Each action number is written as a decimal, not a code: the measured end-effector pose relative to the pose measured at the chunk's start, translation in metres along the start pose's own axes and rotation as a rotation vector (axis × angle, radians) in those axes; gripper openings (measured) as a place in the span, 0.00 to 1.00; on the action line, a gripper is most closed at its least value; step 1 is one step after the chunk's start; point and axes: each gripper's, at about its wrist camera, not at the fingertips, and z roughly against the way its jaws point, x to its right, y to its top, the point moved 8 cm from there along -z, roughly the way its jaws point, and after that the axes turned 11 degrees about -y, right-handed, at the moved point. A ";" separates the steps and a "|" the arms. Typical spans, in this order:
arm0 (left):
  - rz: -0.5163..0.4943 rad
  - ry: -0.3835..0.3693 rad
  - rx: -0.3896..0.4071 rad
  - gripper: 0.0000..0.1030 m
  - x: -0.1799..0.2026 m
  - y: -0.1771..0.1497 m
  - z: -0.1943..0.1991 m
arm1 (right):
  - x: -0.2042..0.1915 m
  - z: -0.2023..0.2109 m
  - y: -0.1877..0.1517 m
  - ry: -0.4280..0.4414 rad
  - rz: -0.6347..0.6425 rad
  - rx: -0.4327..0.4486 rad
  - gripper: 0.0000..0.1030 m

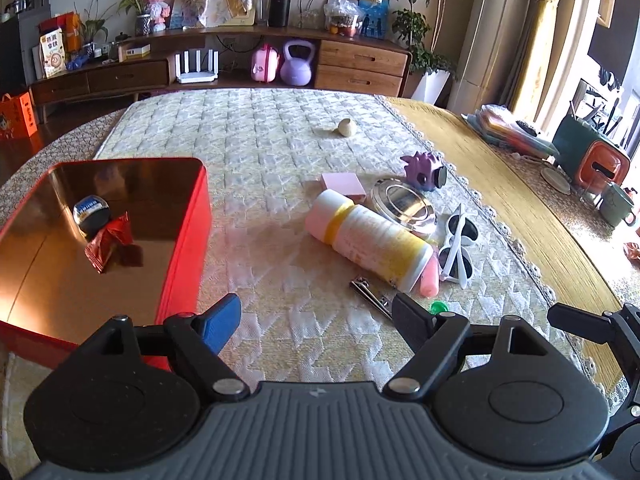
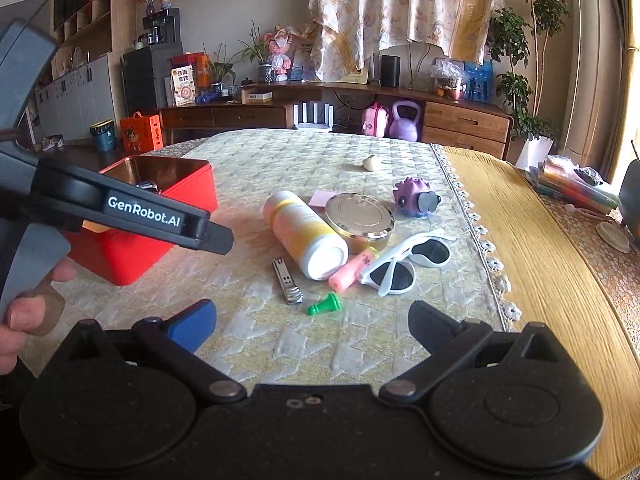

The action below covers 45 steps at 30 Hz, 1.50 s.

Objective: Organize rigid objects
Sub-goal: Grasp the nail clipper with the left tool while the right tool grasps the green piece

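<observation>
A table (image 1: 280, 152) under a pale quilted cloth carries everything. At nine o'clock on it stands an open red tin box (image 1: 188, 248) with a shiny copper inside; a small round black tin (image 1: 91, 213) and a red foil packet (image 1: 109, 242) lie in it, touching each other. The rest is clustered toward three o'clock. A white and yellow bottle (image 2: 306, 232) lies on its side, touching a round gold compact (image 2: 360, 216) at its two o'clock. White sunglasses (image 2: 404, 262) lie folded just right of the bottle, a pink tube (image 2: 354, 270) between them. A purple spiky toy (image 2: 414, 197) sits at one o'clock of the compact, a pink pad (image 1: 344, 184) behind the bottle. Nail clippers (image 2: 286, 282) lie at the bottle's seven o'clock, a green pawn (image 2: 326, 305) beside them. A cream egg-like piece (image 1: 347, 127) sits alone at twelve o'clock. The left claw (image 1: 316, 318) hangs above the cloth, spread wide and holding nothing. The right claw (image 2: 314, 324) is likewise spread and empty.
</observation>
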 end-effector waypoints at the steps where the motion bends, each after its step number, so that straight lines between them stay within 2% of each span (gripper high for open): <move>1: 0.006 0.005 -0.010 0.80 0.001 -0.001 -0.005 | 0.001 -0.003 -0.001 0.002 0.003 -0.003 0.98; 7: 0.022 0.010 -0.048 0.80 0.008 -0.004 -0.033 | 0.003 -0.017 -0.006 0.017 0.029 -0.021 0.93; 12: 0.023 0.030 -0.068 0.80 0.011 -0.005 -0.053 | 0.003 -0.030 -0.008 0.021 0.059 -0.028 0.84; 28: -0.024 0.088 -0.061 0.79 0.014 0.002 -0.078 | -0.005 -0.058 -0.006 0.061 0.100 -0.039 0.60; 32: -0.076 0.089 -0.056 0.58 0.020 0.002 -0.078 | -0.008 -0.058 -0.004 0.075 0.105 -0.032 0.50; 33: -0.087 0.082 -0.055 0.55 0.022 0.002 -0.079 | -0.009 -0.058 -0.004 0.077 0.105 -0.031 0.47; 35: -0.102 0.066 -0.055 0.43 0.025 0.003 -0.079 | -0.010 -0.058 -0.003 0.085 0.103 -0.028 0.45; 37: -0.109 0.061 -0.054 0.34 0.026 0.003 -0.079 | -0.010 -0.058 -0.003 0.088 0.105 -0.026 0.43; 39: -0.108 0.055 -0.054 0.31 0.026 0.003 -0.079 | -0.011 -0.057 -0.003 0.093 0.104 -0.025 0.37; 43: -0.101 0.042 -0.052 0.19 0.023 0.003 -0.077 | -0.009 -0.058 -0.003 0.087 0.100 -0.024 0.31; 45: -0.097 0.037 -0.053 0.16 0.021 0.003 -0.076 | -0.008 -0.058 -0.003 0.078 0.096 -0.024 0.25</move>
